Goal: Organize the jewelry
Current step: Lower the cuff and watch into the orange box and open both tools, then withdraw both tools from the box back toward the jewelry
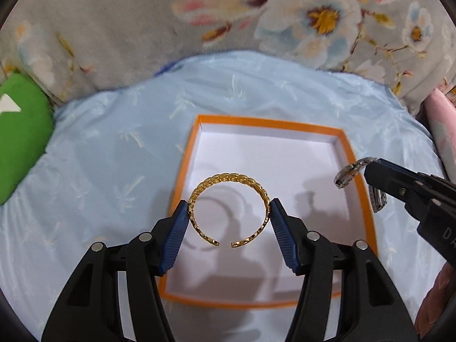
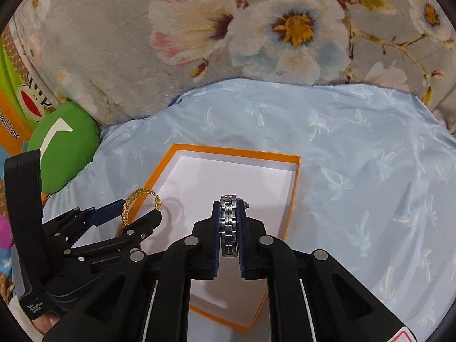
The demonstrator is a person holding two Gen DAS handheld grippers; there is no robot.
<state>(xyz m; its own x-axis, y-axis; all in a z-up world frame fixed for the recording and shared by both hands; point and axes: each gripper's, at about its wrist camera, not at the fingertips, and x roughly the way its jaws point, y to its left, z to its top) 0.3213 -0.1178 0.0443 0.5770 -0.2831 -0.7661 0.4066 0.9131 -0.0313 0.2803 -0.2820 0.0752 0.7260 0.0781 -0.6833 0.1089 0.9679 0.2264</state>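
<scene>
Left gripper (image 1: 229, 215) over the box; its blue ribbed pads (image 1: 178, 236) pinch a gold open bangle (image 1: 228, 179) from both sides, the ring held wide between them, braided arc away from the camera, gap in the ring toward it; bangle hangs above the white floor of the box, its shadow on the floor below.

Right gripper (image 2: 228, 222) fingers pressed nearly together on a silver link-band wristwatch (image 2: 228, 225); band runs edge-on between the pads, watch case at the far tip; in the left wrist view the watch (image 1: 346, 175) pokes out past the fingertips above the box's right wall.

Orange-rimmed box (image 1: 182, 171), shallow, white inside, open top, nothing lying in it; it sits on a pale blue quilted cover (image 1: 114, 156) with a faint palm print.

Beyond the cover, a grey floral blanket (image 1: 114, 28); a green cushion (image 1: 20, 131) at the left edge; the two grippers sit side by side, apart, both above the box.
</scene>
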